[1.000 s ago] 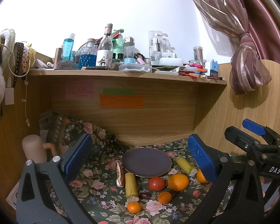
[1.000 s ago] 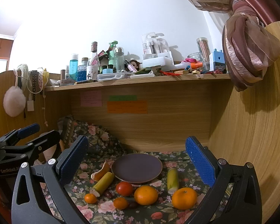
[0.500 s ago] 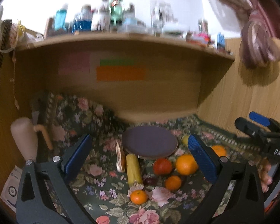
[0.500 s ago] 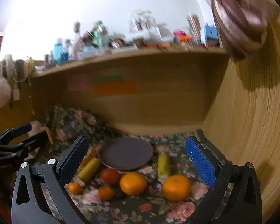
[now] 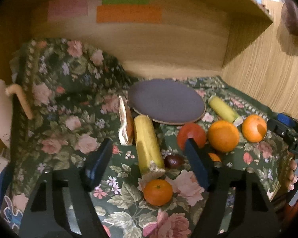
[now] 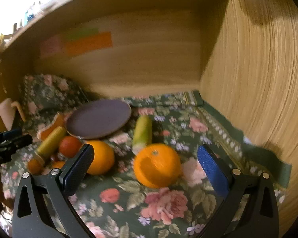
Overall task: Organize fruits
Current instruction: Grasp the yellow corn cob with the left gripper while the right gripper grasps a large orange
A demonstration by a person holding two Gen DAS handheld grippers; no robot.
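Observation:
A dark purple plate (image 5: 165,101) lies empty on the floral cloth (image 5: 69,123); it also shows in the right wrist view (image 6: 98,118). Around it lie a yellow banana piece (image 5: 148,145), a papaya slice (image 5: 125,127), a tomato (image 5: 190,136), two big oranges (image 5: 223,135) (image 5: 254,128), a second banana piece (image 5: 224,110), a dark plum (image 5: 173,161) and a small tangerine (image 5: 158,192). My left gripper (image 5: 149,164) is open over the banana piece and plum. My right gripper (image 6: 145,168) is open around the nearest orange (image 6: 157,165), not touching it.
Wooden walls close the nook at the back (image 5: 149,45) and right (image 6: 258,79). The cloth is bunched up at the back left (image 5: 59,69). A cream jug (image 5: 0,107) stands at the left. Coloured sticky notes (image 5: 129,13) are on the back wall.
Both grippers have tilted down and moved in towards the fruit. The shelf of bottles has left the view. The right gripper now brackets the nearest orange.

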